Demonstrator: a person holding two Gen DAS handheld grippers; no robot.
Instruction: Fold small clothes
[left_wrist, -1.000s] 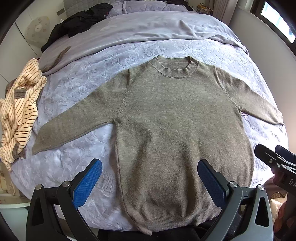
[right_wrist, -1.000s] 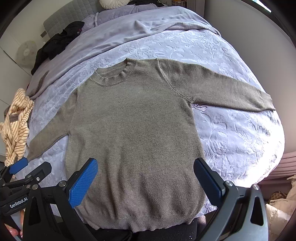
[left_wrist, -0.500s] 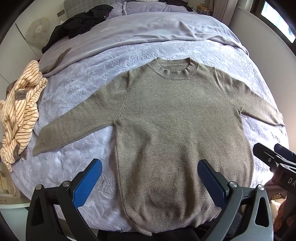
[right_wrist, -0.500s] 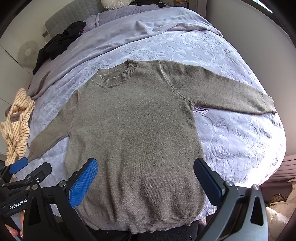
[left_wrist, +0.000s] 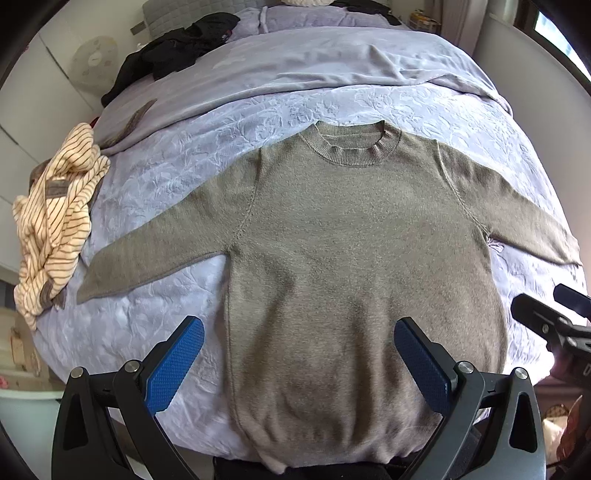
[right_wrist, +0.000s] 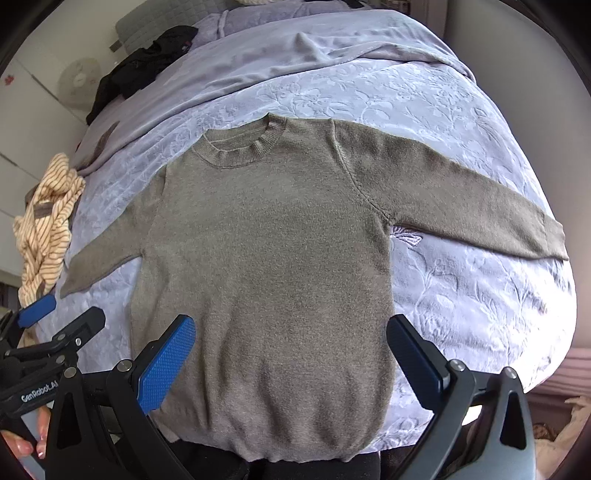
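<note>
An olive-grey knit sweater (left_wrist: 351, 258) lies flat, face up, on a lavender bedspread (left_wrist: 155, 173), neck away from me, both sleeves spread out to the sides. It also shows in the right wrist view (right_wrist: 266, 266). My left gripper (left_wrist: 299, 362) is open and empty, held above the sweater's lower left part near the hem. My right gripper (right_wrist: 291, 358) is open and empty above the lower body of the sweater. Each gripper shows at the edge of the other's view.
A cream striped garment (left_wrist: 55, 225) lies crumpled at the bed's left edge. Black clothes (left_wrist: 173, 51) lie at the far left by the headboard. A smooth lilac blanket (left_wrist: 332, 59) covers the far half of the bed. A wall runs along the right.
Both grippers have drifted slightly forward and the sweater sits a little lower in each view. Nothing was taken hold of; the sweater has not moved.
</note>
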